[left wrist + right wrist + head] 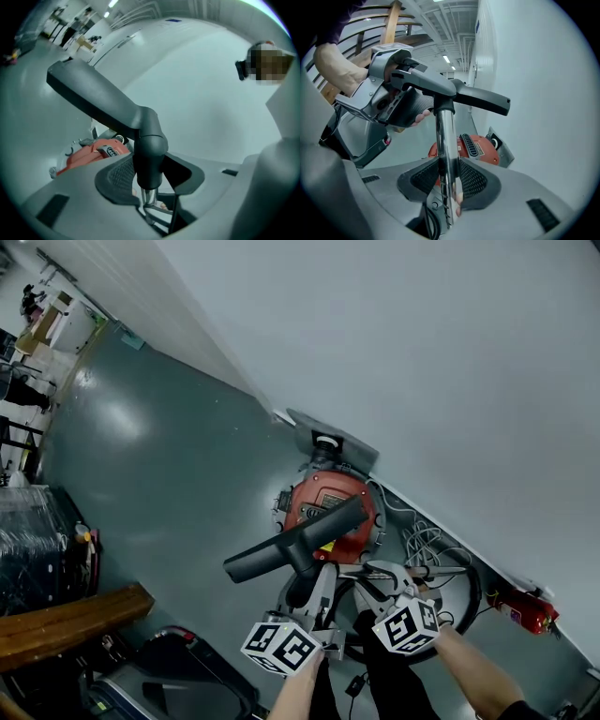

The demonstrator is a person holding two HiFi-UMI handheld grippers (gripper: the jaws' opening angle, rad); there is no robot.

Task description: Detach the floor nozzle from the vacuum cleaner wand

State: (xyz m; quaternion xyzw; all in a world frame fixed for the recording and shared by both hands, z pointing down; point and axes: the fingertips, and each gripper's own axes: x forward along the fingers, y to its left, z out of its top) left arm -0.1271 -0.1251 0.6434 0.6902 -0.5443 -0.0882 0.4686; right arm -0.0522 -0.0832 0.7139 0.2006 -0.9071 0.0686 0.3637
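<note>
Right tool (449, 180): wand (444, 136); left tool (150, 177): nozzle (93, 96), seemingly

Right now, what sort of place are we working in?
Probably a workshop or warehouse hall: bare grey painted floor, a long plain white wall with a red fire extinguisher at its foot, and ceiling strip lights.

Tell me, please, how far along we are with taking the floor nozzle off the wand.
Done: both grips are set, the left tool on the neck of the floor nozzle, the right tool on the shiny wand. In hand: the pair is held up over the red vacuum cleaner. Left: the nozzle still sits on the wand, so pulling them apart remains.
</note>
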